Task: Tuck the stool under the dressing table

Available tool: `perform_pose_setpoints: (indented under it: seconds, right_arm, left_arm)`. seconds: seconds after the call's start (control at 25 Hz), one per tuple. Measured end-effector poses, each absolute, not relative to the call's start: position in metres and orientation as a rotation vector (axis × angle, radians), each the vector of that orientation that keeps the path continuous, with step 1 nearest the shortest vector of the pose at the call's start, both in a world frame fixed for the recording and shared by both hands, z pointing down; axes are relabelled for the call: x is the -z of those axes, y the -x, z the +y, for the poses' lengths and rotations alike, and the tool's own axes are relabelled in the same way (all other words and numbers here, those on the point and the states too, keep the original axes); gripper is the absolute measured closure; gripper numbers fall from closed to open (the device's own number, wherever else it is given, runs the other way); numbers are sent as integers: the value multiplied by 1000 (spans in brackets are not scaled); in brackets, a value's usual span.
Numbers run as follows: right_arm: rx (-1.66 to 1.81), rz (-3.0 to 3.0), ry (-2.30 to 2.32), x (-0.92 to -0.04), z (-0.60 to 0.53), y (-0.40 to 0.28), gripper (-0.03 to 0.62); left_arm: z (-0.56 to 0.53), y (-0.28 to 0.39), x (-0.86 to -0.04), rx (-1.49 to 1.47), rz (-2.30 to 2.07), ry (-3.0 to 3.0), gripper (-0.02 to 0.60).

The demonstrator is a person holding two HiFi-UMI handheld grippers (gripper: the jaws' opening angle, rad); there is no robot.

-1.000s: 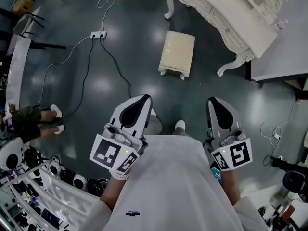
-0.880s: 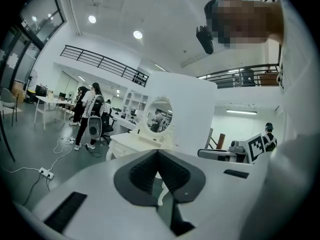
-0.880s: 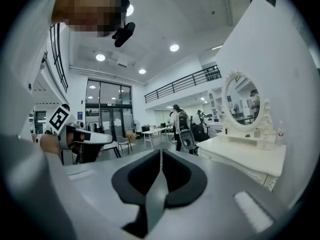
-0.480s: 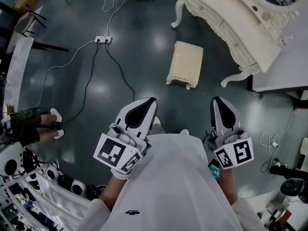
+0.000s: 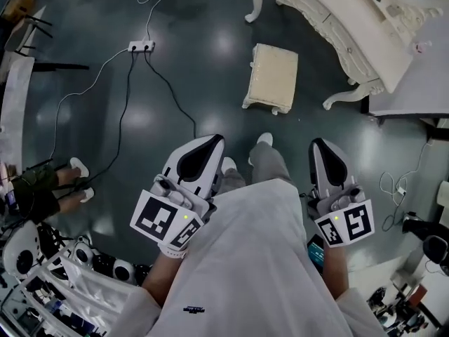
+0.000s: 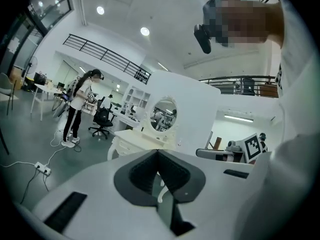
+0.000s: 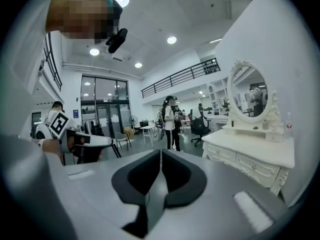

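The white carved dressing table (image 5: 330,16) fills the upper right of the head view. The cream padded stool (image 5: 272,77) stands at upper centre, near the table's left side and out in the open, not under it. Below, the left gripper (image 5: 209,146) and the right gripper (image 5: 323,149) each have their jaws pressed together with nothing between them. A power strip (image 5: 141,46) lies at upper left.
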State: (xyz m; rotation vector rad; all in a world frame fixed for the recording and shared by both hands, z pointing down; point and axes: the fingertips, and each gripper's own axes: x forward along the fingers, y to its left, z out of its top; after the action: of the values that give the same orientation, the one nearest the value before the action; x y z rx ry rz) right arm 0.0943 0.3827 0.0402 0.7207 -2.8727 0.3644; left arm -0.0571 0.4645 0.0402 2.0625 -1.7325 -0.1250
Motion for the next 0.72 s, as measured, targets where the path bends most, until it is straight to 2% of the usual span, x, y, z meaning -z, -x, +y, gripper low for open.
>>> perform_pose_setpoints:
  seconds: [0.36,0.72]
  right_arm:
    - [-408,-2867,-752,-56,318,-90,585]
    - [-347,-2900,-732,-48,193,-79,583]
  left_arm:
    - [384,57,-51,78,-1672,-2084,574]
    - [254,55,-51,5,-1605,-2109,574]
